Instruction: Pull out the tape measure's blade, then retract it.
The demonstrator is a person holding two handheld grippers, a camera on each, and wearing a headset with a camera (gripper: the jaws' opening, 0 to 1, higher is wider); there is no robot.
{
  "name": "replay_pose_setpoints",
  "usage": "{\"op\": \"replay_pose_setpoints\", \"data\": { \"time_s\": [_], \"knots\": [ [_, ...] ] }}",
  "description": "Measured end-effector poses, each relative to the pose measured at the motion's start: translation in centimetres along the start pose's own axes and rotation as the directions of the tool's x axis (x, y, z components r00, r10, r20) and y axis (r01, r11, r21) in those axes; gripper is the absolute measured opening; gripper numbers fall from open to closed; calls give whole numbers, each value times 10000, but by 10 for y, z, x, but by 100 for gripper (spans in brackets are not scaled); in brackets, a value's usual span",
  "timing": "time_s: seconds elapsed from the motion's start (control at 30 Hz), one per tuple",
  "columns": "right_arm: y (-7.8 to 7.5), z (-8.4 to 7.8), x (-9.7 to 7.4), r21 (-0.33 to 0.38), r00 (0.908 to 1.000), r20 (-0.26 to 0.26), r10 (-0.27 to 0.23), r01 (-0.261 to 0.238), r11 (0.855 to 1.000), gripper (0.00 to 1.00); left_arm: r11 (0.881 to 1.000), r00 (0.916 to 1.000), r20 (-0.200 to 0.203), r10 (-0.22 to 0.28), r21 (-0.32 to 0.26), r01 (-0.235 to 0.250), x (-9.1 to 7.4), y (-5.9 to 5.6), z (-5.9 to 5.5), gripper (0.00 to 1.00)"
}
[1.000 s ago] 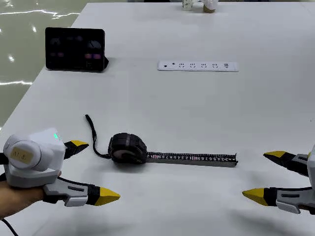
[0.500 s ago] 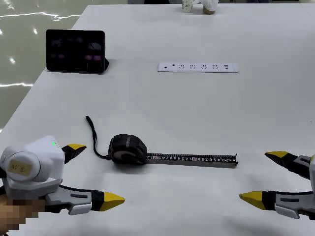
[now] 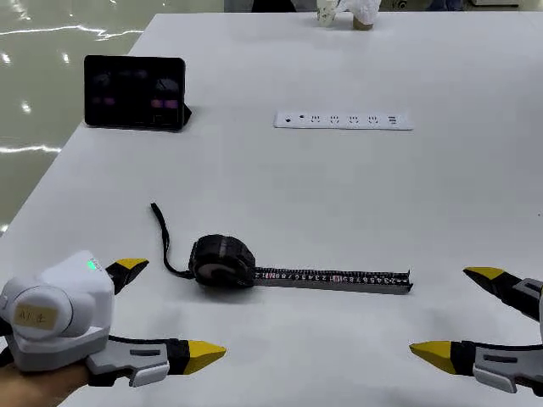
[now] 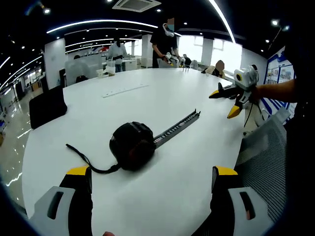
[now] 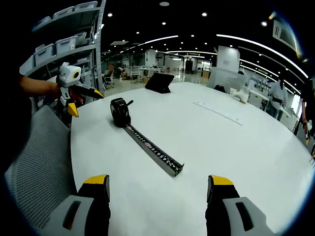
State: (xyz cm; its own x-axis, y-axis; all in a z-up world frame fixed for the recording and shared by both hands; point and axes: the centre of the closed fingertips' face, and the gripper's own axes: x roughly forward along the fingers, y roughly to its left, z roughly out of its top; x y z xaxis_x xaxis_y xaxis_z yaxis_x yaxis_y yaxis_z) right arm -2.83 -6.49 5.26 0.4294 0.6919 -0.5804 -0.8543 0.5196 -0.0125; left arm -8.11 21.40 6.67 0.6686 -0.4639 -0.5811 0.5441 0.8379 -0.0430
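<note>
A black tape measure (image 3: 221,259) lies on the white table (image 3: 339,195), its blade (image 3: 333,279) pulled out to the right and lying flat, its wrist strap (image 3: 164,237) trailing left. My left gripper (image 3: 174,309) hovers open at the lower left, a short way from the case, nothing between its fingers. In the left gripper view the tape measure (image 4: 132,145) sits ahead between the jaws. My right gripper (image 3: 462,314) is open at the lower right, just beyond the blade's hooked end (image 5: 176,170). In the right gripper view the blade (image 5: 152,148) runs away toward the case (image 5: 119,111).
A dark tablet (image 3: 135,92) stands at the far left of the table. A white power strip (image 3: 343,121) lies at the back centre. Small items (image 3: 343,11) sit at the table's far edge. People stand in the background of the left gripper view.
Both grippers have drifted slightly lower and nearer the table's front edge. The tape measure and its extended blade lie as before; the head camera has tilted a little.
</note>
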Motion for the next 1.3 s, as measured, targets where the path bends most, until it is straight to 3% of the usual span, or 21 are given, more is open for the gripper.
{"op": "replay_pose_setpoints", "data": {
  "time_s": [0.47,1.03,1.3],
  "knots": [
    [6,0,0,568,9989,337,-330,310,9979,88,9996,9997,144,208,-211,-205,1,-7,-6,99],
    [15,3,-2,1107,9939,731,-823,739,9911,95,9965,9954,527,797,-300,-782,-2,-9,-2,99],
    [21,6,-2,1448,9918,866,-942,810,9861,98,9962,9945,676,805,-375,-781,0,-13,2,99]
  ]
}}
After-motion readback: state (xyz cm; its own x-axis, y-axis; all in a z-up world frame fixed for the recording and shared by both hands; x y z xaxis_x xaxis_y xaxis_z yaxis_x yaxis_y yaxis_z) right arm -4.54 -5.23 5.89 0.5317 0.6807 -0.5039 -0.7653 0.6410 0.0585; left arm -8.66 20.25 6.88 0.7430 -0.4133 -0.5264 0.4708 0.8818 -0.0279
